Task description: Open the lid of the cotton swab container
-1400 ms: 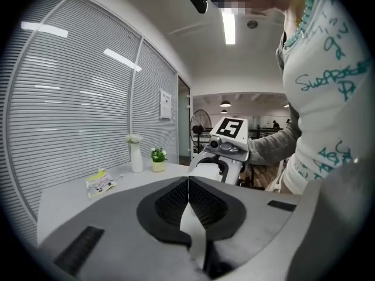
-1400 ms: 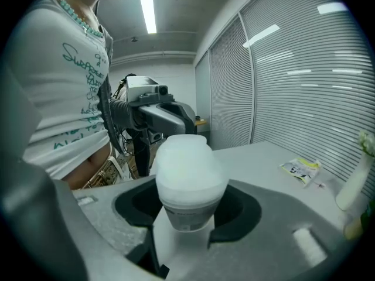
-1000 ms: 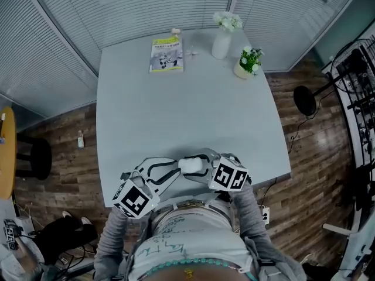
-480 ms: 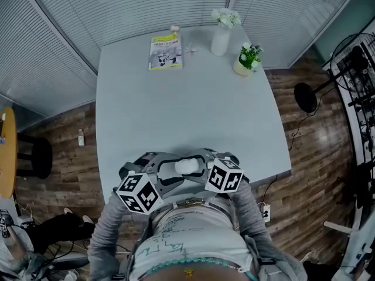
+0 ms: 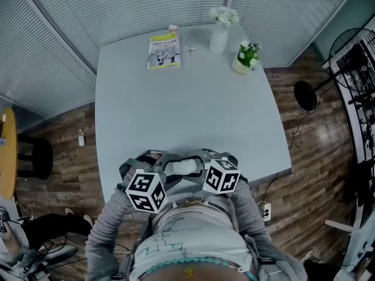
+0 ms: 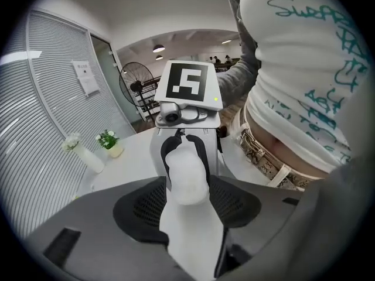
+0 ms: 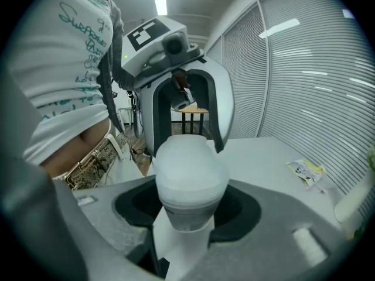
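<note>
While the jaws of the right gripper (image 7: 188, 212) clamp the cotton swab container (image 5: 183, 167) at the near edge of the surface (image 5: 187, 98), those of the left gripper (image 6: 187, 204), wide apart, are closing around it.

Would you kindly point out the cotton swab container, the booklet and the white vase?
cotton swab container (image 7: 188, 180), right gripper view, its middle.
booklet (image 5: 163, 50), head view, cover centre.
white vase (image 5: 218, 40), head view, its body.
</note>
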